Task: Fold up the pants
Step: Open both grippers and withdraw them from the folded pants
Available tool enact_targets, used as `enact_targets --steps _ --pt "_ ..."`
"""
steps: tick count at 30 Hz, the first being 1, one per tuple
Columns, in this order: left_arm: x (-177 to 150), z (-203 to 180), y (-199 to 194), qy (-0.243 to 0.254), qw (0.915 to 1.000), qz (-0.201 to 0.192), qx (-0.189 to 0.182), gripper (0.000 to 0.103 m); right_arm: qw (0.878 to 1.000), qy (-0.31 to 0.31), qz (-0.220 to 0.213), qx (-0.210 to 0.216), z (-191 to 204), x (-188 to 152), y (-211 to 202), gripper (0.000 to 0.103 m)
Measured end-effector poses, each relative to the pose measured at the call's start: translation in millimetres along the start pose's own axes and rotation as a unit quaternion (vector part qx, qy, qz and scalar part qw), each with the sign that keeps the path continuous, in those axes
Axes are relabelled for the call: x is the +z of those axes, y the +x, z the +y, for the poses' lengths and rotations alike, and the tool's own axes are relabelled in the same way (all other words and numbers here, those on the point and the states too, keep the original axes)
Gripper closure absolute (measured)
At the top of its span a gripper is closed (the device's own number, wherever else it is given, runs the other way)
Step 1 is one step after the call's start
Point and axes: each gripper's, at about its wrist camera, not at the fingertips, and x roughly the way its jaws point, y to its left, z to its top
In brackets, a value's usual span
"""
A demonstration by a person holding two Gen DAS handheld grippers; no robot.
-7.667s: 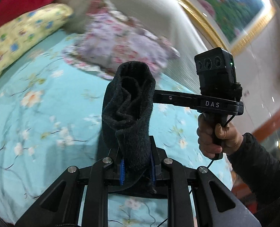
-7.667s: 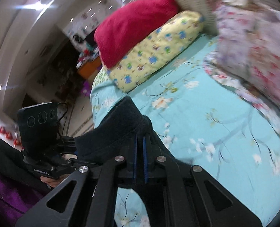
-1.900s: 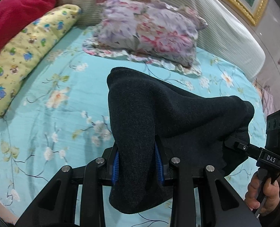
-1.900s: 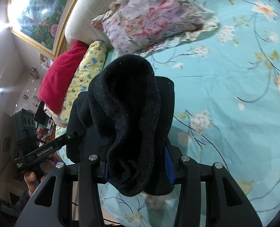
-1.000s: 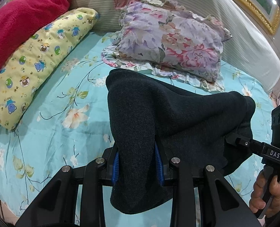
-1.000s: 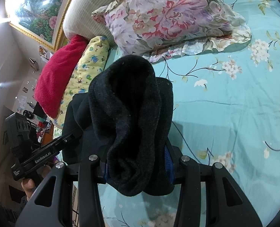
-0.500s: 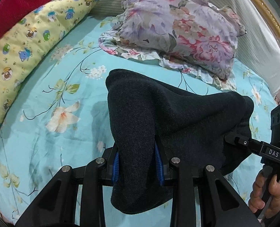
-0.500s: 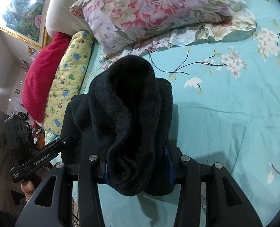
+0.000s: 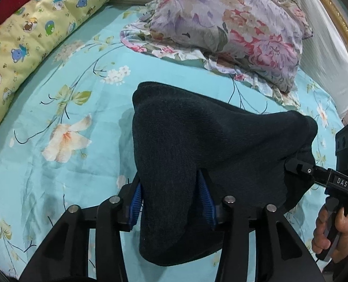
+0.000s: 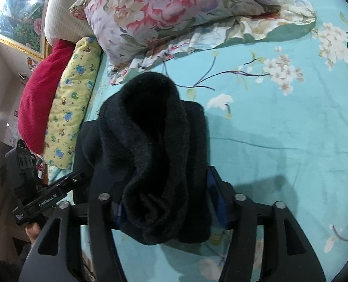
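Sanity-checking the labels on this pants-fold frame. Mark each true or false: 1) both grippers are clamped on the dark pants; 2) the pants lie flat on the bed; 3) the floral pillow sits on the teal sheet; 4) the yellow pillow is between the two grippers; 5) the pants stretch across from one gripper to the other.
1) True. The left gripper and the right gripper are each shut on the dark pants.
2) False. They are bunched and held up above the teal sheet.
3) True. The floral pillow rests on it.
4) False. The yellow pillow lies off to the side, at the bed's edge.
5) True.
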Motion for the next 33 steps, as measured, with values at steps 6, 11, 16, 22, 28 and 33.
enact_targets --steps 6,11,16,22,28,33 --pt "-2 4 2 0.004 1.0 0.001 -0.005 0.039 1.0 -0.015 -0.006 0.004 -14 1 3 0.031" --pt "-3 5 -4 0.009 1.0 0.001 0.002 0.037 1.0 -0.024 -0.007 0.007 -15 0 -4 0.03" --pt "-6 6 -10 0.005 1.0 0.0 0.004 0.036 0.999 -0.027 -0.016 -0.009 -17 -3 -19 0.029" --pt "-13 5 -18 0.013 0.9995 -0.004 0.027 0.036 0.998 -0.031 -0.042 -0.034 -10 -6 -37 0.029" --pt "-27 9 -28 0.011 0.9994 -0.001 0.032 0.036 0.996 -0.026 -0.058 -0.056 -12 -12 -57 0.029" --pt "-38 8 -36 0.017 0.999 -0.001 0.042 0.036 0.995 -0.027 -0.075 -0.054 -7 -23 -75 0.028"
